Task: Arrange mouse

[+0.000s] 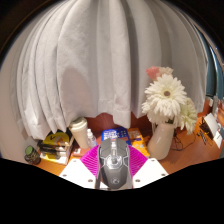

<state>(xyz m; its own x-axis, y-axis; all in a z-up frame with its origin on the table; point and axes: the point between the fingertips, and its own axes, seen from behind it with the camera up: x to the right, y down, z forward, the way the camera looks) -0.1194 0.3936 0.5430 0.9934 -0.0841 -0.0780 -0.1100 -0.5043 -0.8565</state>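
The gripper [114, 170] sits low at six o'clock, its two fingers reaching forward with their pink pads [90, 160] facing inward. Between them lies a grey mouse [114, 166], long axis pointing away toward twelve o'clock. The pads stand close against both flanks of the mouse, so the fingers look narrowed onto it and holding it, though the contact lines themselves are hard to make out.

Just beyond the mouse, at twelve o'clock from the fingertips, stands a small blue and white box [116, 133]. At about ten o'clock from the gripper a pale jar [79, 133] stands upright on the wooden table [185, 158], and farther out toward nine o'clock lies a cluster of small items [50, 148] too jumbled to tell apart, with something yellow among them.

At about two o'clock a white vase [160, 139] stands on the table near the right finger, holding white daisy-like flowers [166, 97] with a pink bloom behind them. More clutter [211, 127] sits at three o'clock, partly cut off.

Behind everything hangs a pale curtain [100, 60] in long vertical folds, filling the view from nine through twelve to three o'clock.
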